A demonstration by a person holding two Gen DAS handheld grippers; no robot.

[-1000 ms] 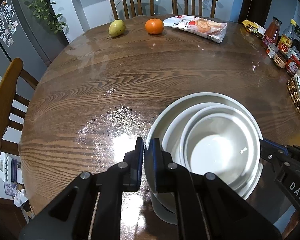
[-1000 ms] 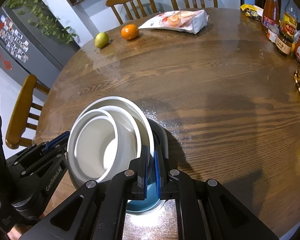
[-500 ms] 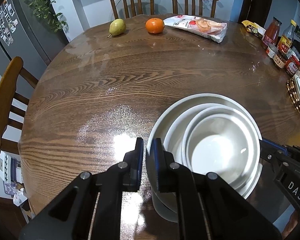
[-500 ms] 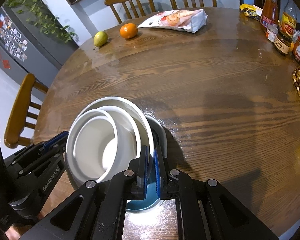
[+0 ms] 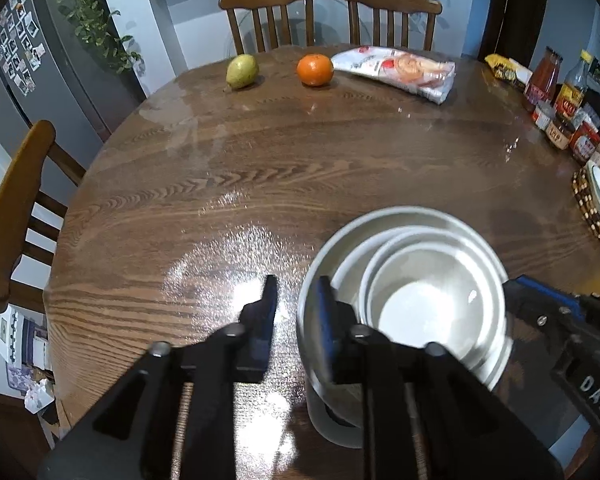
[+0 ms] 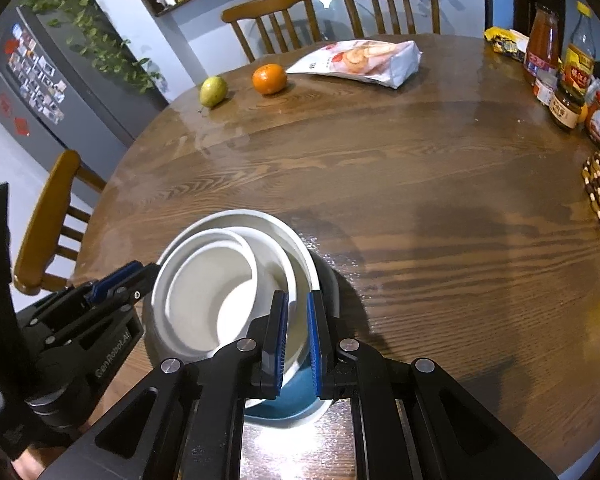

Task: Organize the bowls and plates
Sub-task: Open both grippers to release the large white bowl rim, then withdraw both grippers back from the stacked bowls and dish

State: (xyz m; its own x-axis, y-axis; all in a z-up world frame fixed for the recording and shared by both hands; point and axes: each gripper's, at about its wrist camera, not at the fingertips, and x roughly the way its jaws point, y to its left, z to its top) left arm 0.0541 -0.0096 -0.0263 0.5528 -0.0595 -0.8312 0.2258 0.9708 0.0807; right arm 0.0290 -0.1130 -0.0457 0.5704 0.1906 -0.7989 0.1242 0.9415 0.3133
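Note:
Three white bowls sit nested, the largest outermost, on top of a grey bowl with a blue inside, near the front edge of the round wooden table. My left gripper straddles the large bowl's left rim. Its jaws are opening, and a gap shows between the outer finger and the rim. My right gripper is shut on the right rim of the large white bowl. Each gripper appears in the other's view, the right gripper and the left gripper.
At the far side lie a pear, an orange and a snack bag. Bottles and jars and a beaded trivet bearing a plate line the right edge. Wooden chairs surround the table.
The left gripper's jaws have spread apart and let go of the large bowl's left rim. The right gripper stays shut on the right rim, and the stack has hardly moved.

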